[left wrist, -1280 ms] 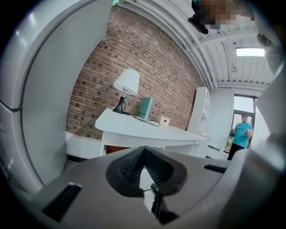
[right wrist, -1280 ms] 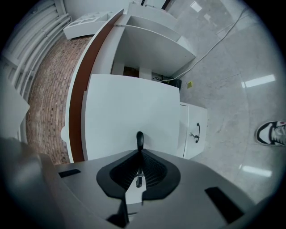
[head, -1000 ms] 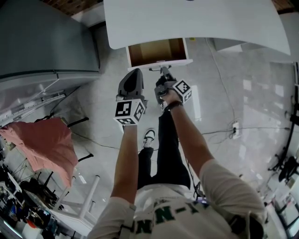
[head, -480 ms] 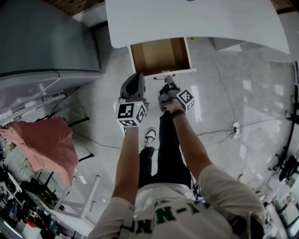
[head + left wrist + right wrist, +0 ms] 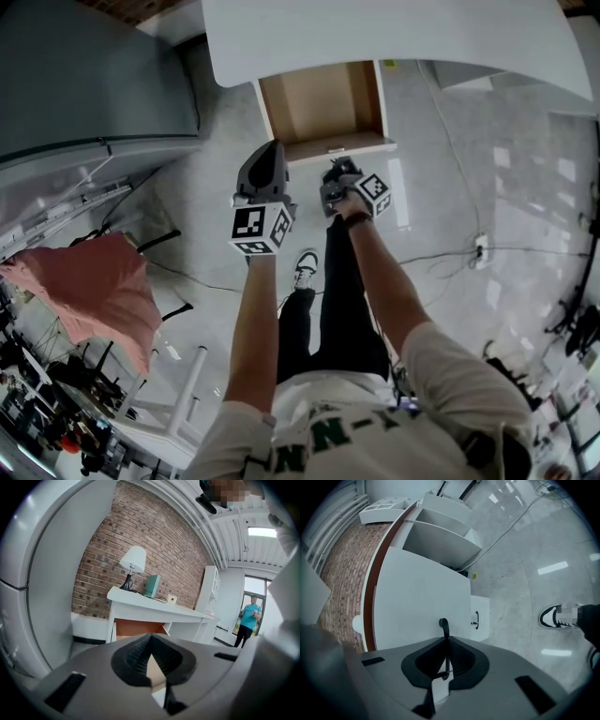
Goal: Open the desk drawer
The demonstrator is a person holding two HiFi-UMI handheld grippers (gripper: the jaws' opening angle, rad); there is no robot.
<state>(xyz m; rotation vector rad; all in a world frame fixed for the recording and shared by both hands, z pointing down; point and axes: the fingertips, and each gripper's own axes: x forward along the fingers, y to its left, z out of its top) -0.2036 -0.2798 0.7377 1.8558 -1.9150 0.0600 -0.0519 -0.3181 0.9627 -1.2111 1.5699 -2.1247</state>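
Below the desk (image 5: 375, 37), the drawer (image 5: 323, 103) has slid much farther out, nearly open; right gripper (image 5: 336, 169) clamps its handle (image 5: 443, 626), left gripper (image 5: 271, 148) closed, empty.

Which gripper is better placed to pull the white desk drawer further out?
Right. The right gripper is shut on the thin black drawer handle; the left gripper hangs beside it, empty.

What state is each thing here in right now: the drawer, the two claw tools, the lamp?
drawer: open, standing well out from under the desk, its wooden inside bare
handle: clamped between the right tool's jaws
right gripper: shut on the handle
left gripper: shut, holding nothing, clear of the drawer
lamp: upright on the desk; lit or not, cannot tell
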